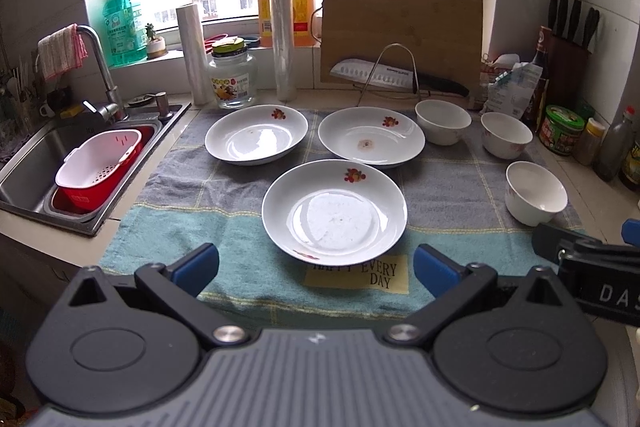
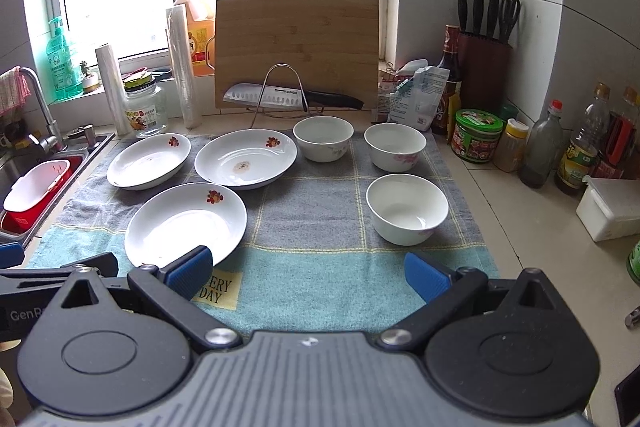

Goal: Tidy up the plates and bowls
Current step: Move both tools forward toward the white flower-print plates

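Three white plates with red flower prints lie on a checked towel [image 1: 448, 187]: a near plate [image 1: 334, 213] [image 2: 186, 225], a far left plate [image 1: 256, 135] [image 2: 149, 160] and a far middle plate [image 1: 371, 137] [image 2: 245, 159]. Three white bowls stand to the right: a far bowl [image 1: 443, 121] [image 2: 323, 138], a middle bowl [image 1: 506, 135] [image 2: 395, 147] and a near bowl [image 1: 536, 193] [image 2: 407, 209]. My left gripper [image 1: 316, 269] is open and empty, just short of the near plate. My right gripper [image 2: 308, 273] is open and empty, between the near plate and near bowl.
A sink [image 1: 36, 163] with a red and white colander [image 1: 100, 163] lies at the left. A cutting board [image 1: 402, 31], a knife on a wire rack [image 1: 394, 77], film rolls, a jar [image 1: 233, 75] and bottles stand at the back. Condiment bottles [image 2: 540, 143] and a knife block [image 2: 484, 67] line the right wall.
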Demonstrator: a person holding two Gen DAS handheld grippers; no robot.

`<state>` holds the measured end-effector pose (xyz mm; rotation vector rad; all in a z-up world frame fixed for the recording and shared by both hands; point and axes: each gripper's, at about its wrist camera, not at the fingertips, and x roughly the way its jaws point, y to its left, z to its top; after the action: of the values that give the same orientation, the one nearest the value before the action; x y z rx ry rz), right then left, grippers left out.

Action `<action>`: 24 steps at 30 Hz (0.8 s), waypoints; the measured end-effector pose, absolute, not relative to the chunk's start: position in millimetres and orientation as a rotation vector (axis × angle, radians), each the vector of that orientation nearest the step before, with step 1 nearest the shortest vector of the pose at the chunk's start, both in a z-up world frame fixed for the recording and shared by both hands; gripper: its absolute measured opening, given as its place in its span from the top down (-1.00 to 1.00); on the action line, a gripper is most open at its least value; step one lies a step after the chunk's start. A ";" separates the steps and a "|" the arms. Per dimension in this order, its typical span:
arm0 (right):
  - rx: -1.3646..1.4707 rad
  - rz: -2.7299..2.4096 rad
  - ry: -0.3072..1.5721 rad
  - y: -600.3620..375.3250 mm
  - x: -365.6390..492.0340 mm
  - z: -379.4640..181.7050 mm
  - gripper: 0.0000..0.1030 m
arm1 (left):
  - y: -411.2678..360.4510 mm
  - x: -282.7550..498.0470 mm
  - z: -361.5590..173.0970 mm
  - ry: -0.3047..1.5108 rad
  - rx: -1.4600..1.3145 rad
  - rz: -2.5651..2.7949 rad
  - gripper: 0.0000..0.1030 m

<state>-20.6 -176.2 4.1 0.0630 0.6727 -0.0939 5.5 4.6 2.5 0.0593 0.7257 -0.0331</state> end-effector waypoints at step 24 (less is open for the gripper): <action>0.018 -0.059 0.609 -94.7 64.0 -8.8 -1.00 | 98.5 88.6 -15.0 0.700 0.162 -0.221 -0.99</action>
<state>64.0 -94.7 -8.8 0.0179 0.6087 -0.0587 88.6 98.5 -15.0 0.1624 0.6999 -0.2208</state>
